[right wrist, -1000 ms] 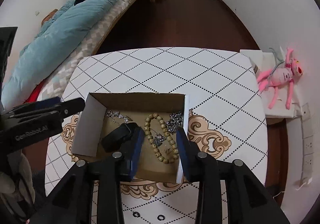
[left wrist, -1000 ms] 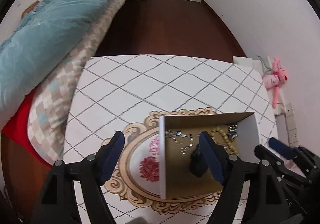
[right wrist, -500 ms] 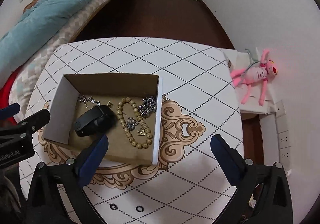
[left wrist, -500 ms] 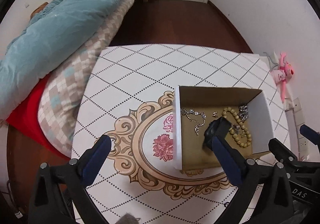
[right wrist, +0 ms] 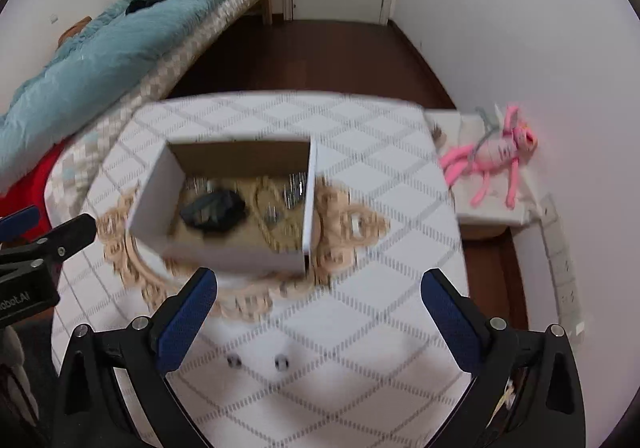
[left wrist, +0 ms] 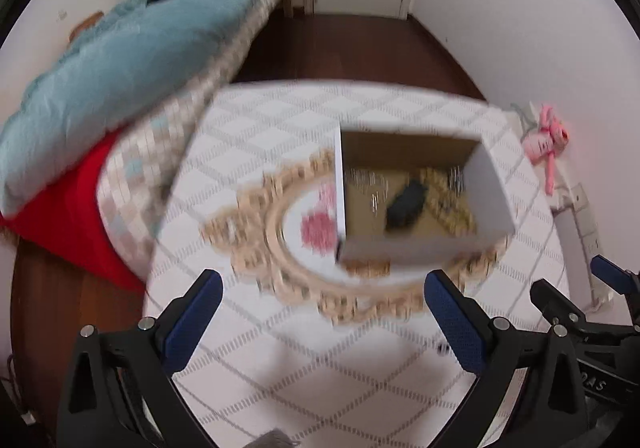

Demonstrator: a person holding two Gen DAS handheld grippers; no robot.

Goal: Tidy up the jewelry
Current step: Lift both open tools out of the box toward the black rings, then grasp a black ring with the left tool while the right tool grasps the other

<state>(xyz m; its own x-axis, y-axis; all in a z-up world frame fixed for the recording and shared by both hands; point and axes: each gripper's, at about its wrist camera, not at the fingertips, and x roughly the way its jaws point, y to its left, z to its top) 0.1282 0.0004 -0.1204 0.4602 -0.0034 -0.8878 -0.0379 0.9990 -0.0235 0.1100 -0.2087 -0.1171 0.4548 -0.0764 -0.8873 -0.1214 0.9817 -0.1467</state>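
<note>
Right-wrist view shows right gripper (right wrist: 318, 312) spread wide and empty, like left gripper (left wrist: 320, 316), with cardboard box (right wrist: 236, 254) of jewelry just ahead and two small rings (right wrist: 258, 362) near below fingertips, risking missed grasps amid motion blur.

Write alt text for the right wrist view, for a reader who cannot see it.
An open cardboard box sits on a diamond-patterned table, holding a black band, a beaded bracelet and silver chains, all motion-blurred. The right gripper hangs wide open and empty in front of it, and two small rings lie on the table between its fingers.
</note>
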